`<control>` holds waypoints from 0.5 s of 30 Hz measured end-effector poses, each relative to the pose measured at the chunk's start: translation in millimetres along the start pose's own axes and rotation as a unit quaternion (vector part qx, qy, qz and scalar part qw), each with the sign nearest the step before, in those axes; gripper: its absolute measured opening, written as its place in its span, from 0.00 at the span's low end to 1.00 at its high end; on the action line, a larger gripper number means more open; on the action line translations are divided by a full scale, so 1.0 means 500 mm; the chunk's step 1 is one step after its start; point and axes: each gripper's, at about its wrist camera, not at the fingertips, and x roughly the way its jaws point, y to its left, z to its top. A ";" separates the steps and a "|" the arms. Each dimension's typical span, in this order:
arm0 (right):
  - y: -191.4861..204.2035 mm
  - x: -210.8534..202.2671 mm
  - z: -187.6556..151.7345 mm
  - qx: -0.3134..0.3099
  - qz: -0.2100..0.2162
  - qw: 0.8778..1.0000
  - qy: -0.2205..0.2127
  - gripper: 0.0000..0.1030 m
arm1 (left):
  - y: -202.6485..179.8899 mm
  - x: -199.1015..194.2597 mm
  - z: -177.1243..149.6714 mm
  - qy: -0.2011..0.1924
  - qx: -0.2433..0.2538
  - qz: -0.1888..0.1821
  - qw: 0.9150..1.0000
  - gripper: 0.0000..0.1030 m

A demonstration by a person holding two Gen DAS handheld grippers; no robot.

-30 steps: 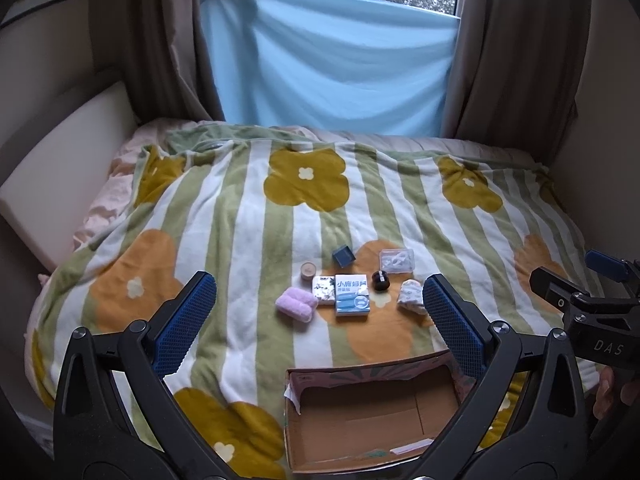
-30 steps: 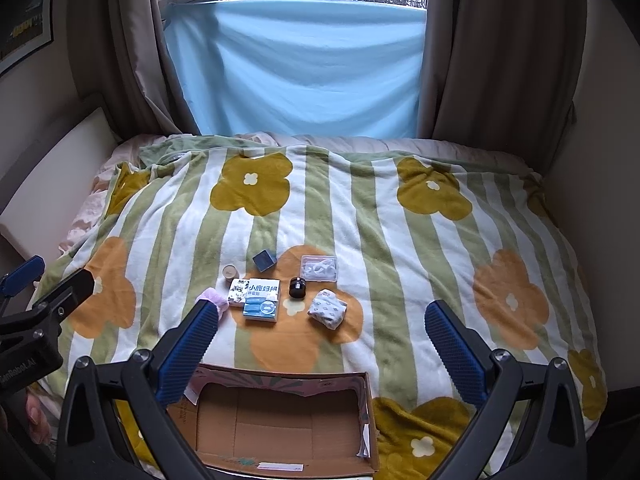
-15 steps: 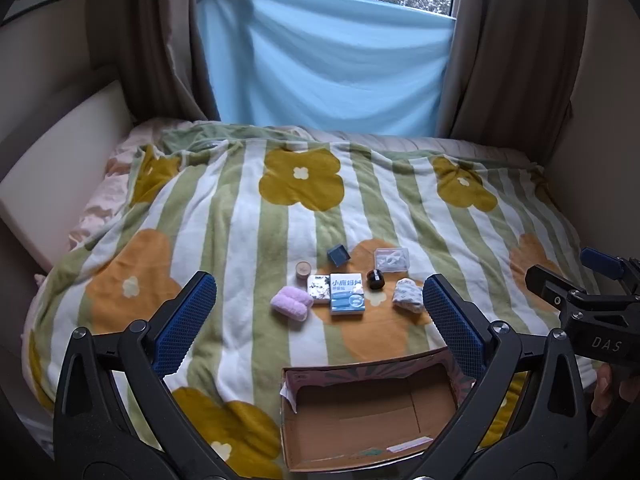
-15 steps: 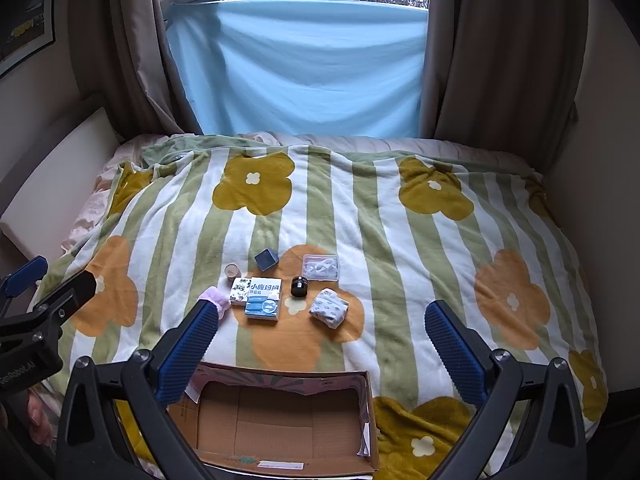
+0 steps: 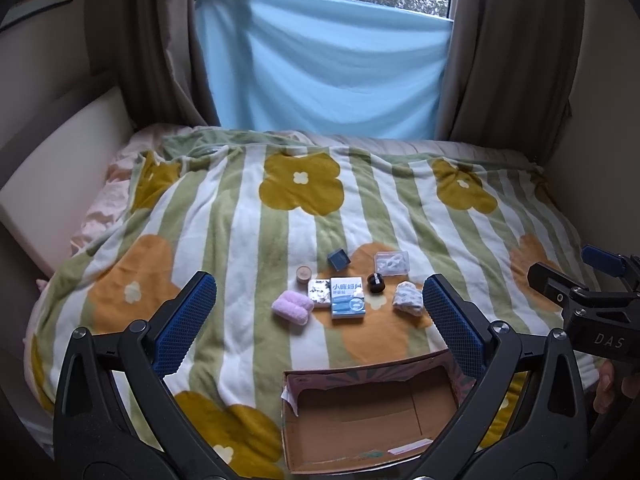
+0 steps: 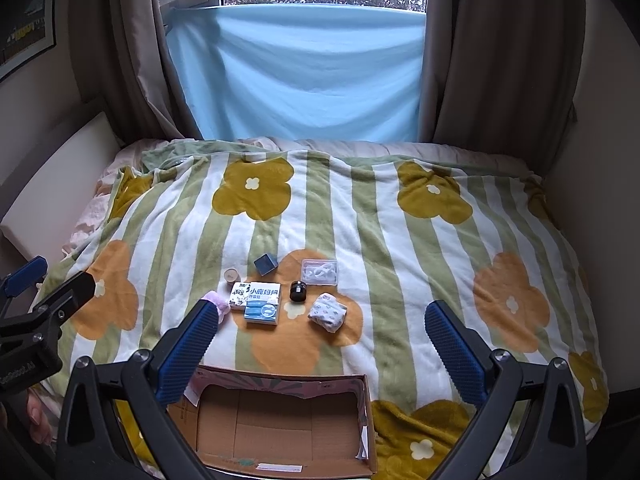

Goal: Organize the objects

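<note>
Small objects lie clustered on the flowered blanket (image 5: 240, 220): a pink fluffy roll (image 5: 292, 309), a blue-and-white box (image 5: 347, 297), a small printed box (image 5: 319, 293), a tan round jar (image 5: 303, 274), a dark blue cube (image 5: 338, 259), a black jar (image 5: 375, 283), a clear plastic case (image 5: 391, 263) and a folded patterned cloth (image 5: 408, 299). An open cardboard box (image 5: 372, 416) stands empty at the near edge. My left gripper (image 5: 316, 324) and right gripper (image 6: 320, 344) are both open and empty, held above the cardboard box, short of the objects.
The bed (image 6: 400, 220) fills the room, with a cream headboard pad (image 5: 52, 184) at the left and a wall at the right. Brown curtains (image 6: 500, 60) and a blue sheet (image 6: 296, 72) cover the window behind.
Both views have shifted slightly; the objects sit a little higher and further left in the left view. Nothing was taken hold of, and both grippers stay open.
</note>
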 end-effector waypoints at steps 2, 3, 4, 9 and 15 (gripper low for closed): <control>-0.002 -0.002 0.005 0.001 0.000 1.000 -0.001 1.00 | 0.002 -0.001 0.003 -0.001 0.000 -0.002 1.000 1.00; -0.004 -0.002 0.007 0.001 0.001 1.000 -0.001 0.99 | 0.002 -0.002 0.004 -0.001 0.004 -0.005 1.000 1.00; -0.006 -0.003 0.009 0.001 0.001 1.000 -0.002 1.00 | 0.001 -0.002 0.003 -0.002 0.008 -0.009 1.000 1.00; -0.005 -0.018 0.011 0.007 -0.005 1.000 -0.002 0.99 | -0.003 0.001 0.005 -0.002 0.011 -0.019 1.000 1.00; -0.004 -0.022 0.019 0.001 -0.012 1.000 -0.004 0.99 | -0.011 0.004 0.001 0.000 0.027 -0.023 0.999 1.00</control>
